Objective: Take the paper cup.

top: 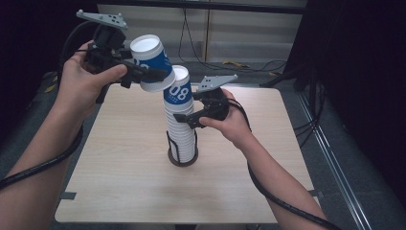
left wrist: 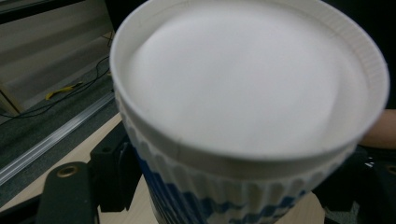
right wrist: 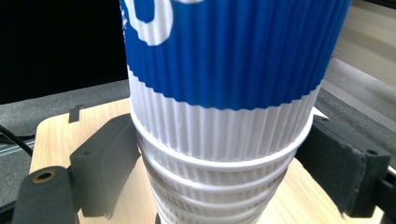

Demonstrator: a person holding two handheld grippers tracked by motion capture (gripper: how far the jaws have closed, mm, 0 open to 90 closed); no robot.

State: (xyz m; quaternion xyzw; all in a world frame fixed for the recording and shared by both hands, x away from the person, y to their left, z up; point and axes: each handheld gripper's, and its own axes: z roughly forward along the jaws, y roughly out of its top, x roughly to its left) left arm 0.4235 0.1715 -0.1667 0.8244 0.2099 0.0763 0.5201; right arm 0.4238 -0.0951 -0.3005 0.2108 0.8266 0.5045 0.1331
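The left gripper (top: 143,75) holds a single cup (top: 152,62) upside down and tilted, fingers closed on its ribbed wall, just above and beside the stack of cups (top: 181,124), apparently lifted clear of it. The stack stands inverted in a holder (top: 182,160) on the counter (top: 124,182). The right gripper (top: 187,118) clasps the stack near its top, fingers wide against both sides, probably to steady it.
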